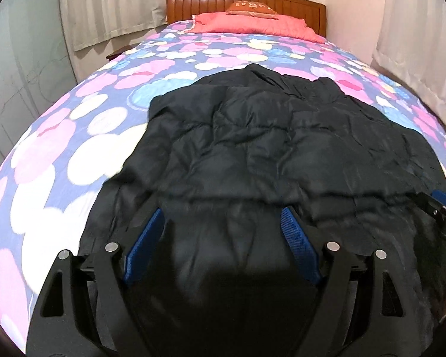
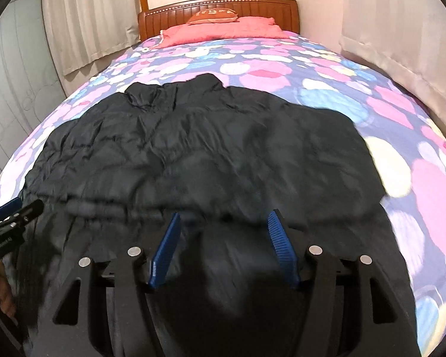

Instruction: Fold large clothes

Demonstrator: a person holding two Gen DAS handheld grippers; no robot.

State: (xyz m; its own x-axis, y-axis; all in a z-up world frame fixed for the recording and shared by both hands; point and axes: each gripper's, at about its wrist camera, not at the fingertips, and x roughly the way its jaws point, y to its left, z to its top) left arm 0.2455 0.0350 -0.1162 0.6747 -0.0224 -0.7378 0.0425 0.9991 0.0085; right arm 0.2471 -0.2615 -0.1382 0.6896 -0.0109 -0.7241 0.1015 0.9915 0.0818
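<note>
A large black puffer jacket (image 1: pixel 267 136) lies spread on the bed, collar toward the headboard; it also shows in the right wrist view (image 2: pixel 193 148). My left gripper (image 1: pixel 223 217) is open, blue pads wide apart, low over the jacket's near hem on its left half. My right gripper (image 2: pixel 224 220) is open too, over the near hem on the right half. Each gripper shows at the edge of the other's view: the right one (image 1: pixel 443 211), the left one (image 2: pixel 12 208). The near hem looks blurred.
The bed has a flowered pink, blue and white cover (image 1: pixel 74 148) (image 2: pixel 401 148). A red quilt (image 1: pixel 252 23) and an orange pillow (image 2: pixel 212 16) lie by the wooden headboard (image 1: pixel 300 6). Curtains (image 1: pixel 110 6) hang on both sides.
</note>
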